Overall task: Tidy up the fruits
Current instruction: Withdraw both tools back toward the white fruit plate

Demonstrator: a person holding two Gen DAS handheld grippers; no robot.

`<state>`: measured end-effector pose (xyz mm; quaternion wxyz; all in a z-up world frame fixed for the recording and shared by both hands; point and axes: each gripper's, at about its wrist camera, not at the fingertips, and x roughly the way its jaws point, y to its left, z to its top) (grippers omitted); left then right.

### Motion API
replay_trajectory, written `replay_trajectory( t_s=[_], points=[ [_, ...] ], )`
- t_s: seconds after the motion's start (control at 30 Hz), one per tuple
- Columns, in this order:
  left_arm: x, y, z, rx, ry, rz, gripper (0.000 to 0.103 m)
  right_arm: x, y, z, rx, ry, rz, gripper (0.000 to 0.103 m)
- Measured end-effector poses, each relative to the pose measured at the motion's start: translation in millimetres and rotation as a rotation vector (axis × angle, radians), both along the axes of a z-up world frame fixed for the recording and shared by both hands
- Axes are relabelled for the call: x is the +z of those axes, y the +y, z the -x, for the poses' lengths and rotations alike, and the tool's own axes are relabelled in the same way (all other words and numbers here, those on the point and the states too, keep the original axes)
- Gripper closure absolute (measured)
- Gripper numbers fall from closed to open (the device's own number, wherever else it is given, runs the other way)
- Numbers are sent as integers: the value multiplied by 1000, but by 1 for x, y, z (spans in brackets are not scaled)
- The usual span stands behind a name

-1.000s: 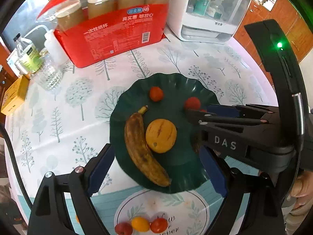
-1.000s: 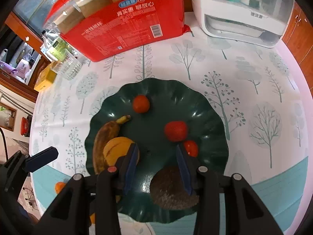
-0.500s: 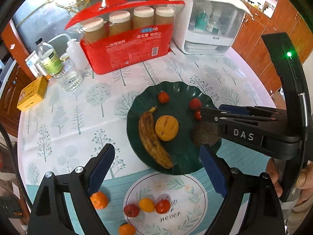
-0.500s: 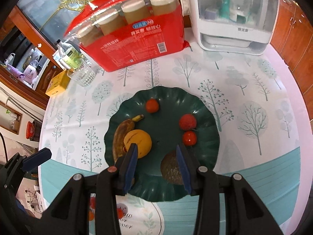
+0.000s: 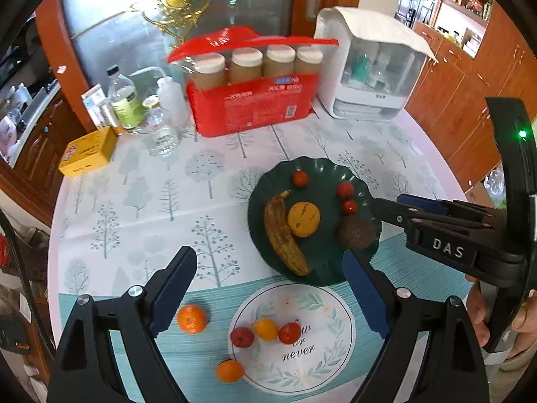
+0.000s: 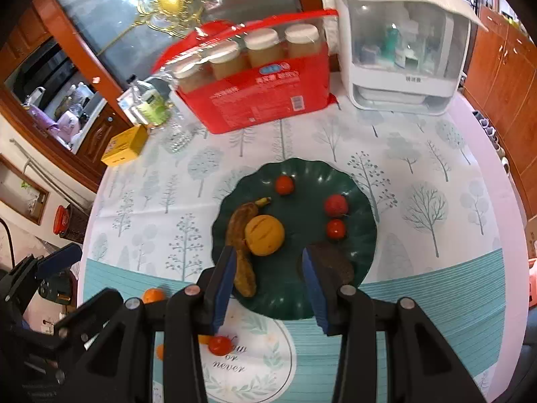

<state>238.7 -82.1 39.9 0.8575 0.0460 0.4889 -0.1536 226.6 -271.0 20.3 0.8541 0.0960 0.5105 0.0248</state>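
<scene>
Dark green scalloped plate [image 5: 322, 168] w/ brown banana [image 5: 283, 235], other fruit. Small oranges [image 5: 191, 318] & tomatoes [image 5: 288, 333] left on bench. Left tool [image 5: 268, 288] wide apart, right tool [image 6: 266, 283] part-open; both empty.

Bright daylight, glare on glass door [image 5: 188, 16]; fisheye bending, dark corners; slight blur.

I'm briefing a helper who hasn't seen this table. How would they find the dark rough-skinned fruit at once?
Start at the dark green scalloped plate in the middle of the tree-patterned tablecloth. On its near right edge lies the dark rough-skinned fruit, just below two small red fruits. It is the only dull brown-black, grainy round piece; the banana is long and the orange round fruit is smooth.
</scene>
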Motion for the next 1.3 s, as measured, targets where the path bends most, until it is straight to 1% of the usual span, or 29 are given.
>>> replay_trajectory(
  t_s=[0.27, 0.43, 0.57, 0.73, 0.87, 1.07, 1.3],
  points=[
    [14, 24, 32, 34, -50, -22, 15, 17, 29, 26, 73, -43, -5, 62],
    [12, 42, 52, 60, -64, -17, 14, 19, 53, 44, 128, -63, 11, 62],
    [7, 54, 67, 83, -73, -34, 12, 17, 68, 57, 170, -70, 15, 61],
    [-4, 70, 81, 115, -68, -43, 12, 9, 88, 67, 224, -65, 43, 61],
    [-16, 80, 89, 139, -53, -48, 12, 1, 99, 70, 255, -52, 43, 60],
    [-34, 98, 91, 177, -32, -58, 12, -12, 113, 72, 294, -34, 46, 59],
    [-60, 129, 78, 231, 14, -84, 12, -44, 134, 75, 351, 14, 46, 56]
  ],
)
